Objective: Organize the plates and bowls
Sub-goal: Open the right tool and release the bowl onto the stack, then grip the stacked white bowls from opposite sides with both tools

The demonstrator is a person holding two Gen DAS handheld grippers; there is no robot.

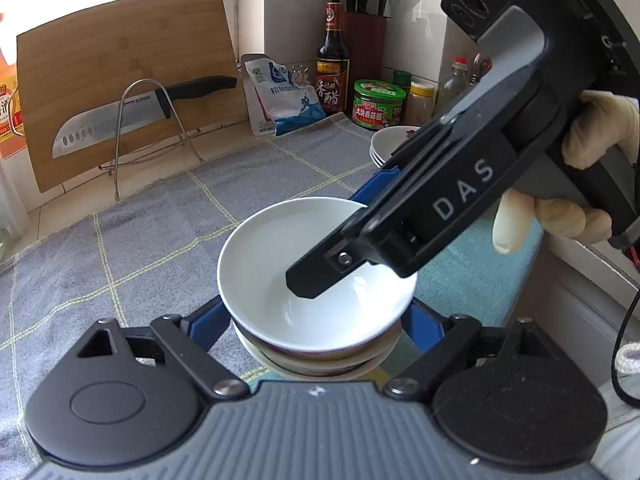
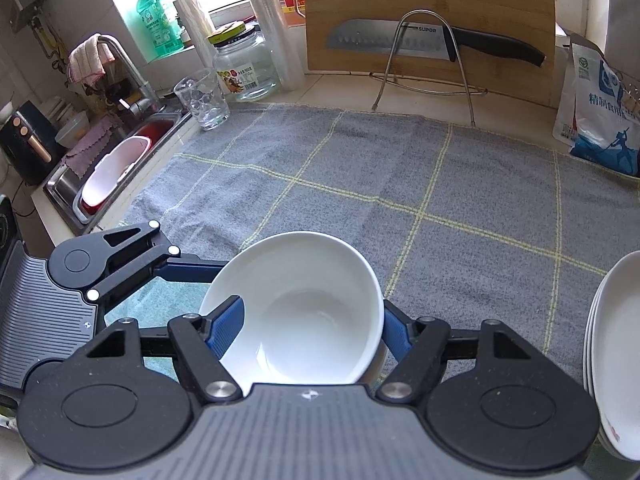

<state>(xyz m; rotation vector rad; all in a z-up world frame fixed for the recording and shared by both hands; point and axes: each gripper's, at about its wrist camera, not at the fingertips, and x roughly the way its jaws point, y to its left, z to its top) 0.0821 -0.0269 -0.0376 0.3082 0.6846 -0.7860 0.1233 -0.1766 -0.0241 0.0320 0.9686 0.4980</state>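
**Top bowl gripped on the stack**

A grey checked towel (image 2: 440, 184) covers the counter. Stacked white plates (image 2: 612, 356) sit at its right edge. A stack of bowls (image 1: 316, 360) stands between the spread, released fingers of the left gripper (image 1: 320, 320). The right gripper (image 2: 308, 320) grasps the top bowl (image 2: 304, 304) by its wall, one finger inside and one outside.

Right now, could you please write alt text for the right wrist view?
A white bowl sits between the right tongs, one blue finger inside its rim, on a grey checked cloth. Stacked white plates lie at right, a sink at left.
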